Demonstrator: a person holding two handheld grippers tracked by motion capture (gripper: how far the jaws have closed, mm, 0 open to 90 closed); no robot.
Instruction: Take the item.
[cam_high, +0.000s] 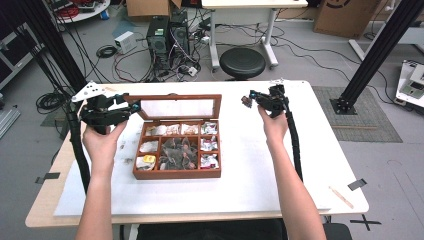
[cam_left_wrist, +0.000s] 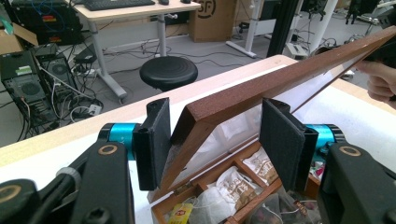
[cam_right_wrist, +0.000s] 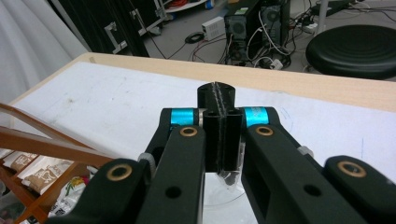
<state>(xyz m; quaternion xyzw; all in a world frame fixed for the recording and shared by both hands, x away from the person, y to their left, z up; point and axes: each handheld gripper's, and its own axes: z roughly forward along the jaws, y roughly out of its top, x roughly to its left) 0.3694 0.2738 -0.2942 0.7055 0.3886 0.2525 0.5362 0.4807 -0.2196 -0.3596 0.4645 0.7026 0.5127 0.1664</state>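
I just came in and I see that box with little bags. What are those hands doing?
A person holds a tool in each hand at a white table. The left tool has its jaws around a corner of the wooden box's lid, which stands open. Inside the box are compartments full of tea bags. The right tool is shut and hangs above the table, off to the side of the box, with a bit of clear wrapper showing between its jaws.

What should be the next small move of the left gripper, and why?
Probably to shut the left gripper on the lid corner: its fingers stand on either side of the wooden frame with small gaps. The tea box is open, its lid raised. The right gripper is shut, off to the side.
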